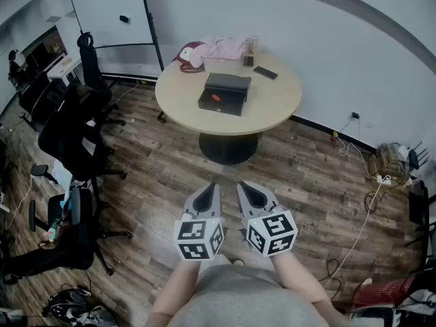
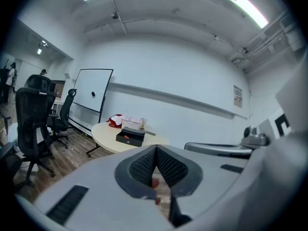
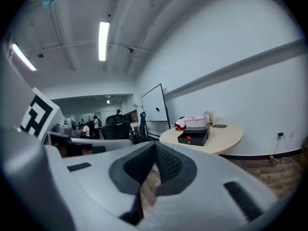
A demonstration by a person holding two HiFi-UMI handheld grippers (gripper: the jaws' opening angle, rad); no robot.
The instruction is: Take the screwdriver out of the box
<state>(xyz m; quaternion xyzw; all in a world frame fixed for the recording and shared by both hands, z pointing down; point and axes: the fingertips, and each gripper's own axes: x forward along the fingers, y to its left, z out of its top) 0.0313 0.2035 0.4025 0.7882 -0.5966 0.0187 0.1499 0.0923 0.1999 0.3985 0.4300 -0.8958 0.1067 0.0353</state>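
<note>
The room had a wood-plank floor (image 1: 150,176) and white walls. The left gripper (image 1: 207,191) and right gripper (image 1: 251,189) hung side by side near the person's waist, each with its jaws pressed together on nothing. Well beyond them stood a round table (image 1: 276,104). On it, the open black box (image 1: 225,94) held the orange-handled screwdriver (image 1: 216,98).
</note>
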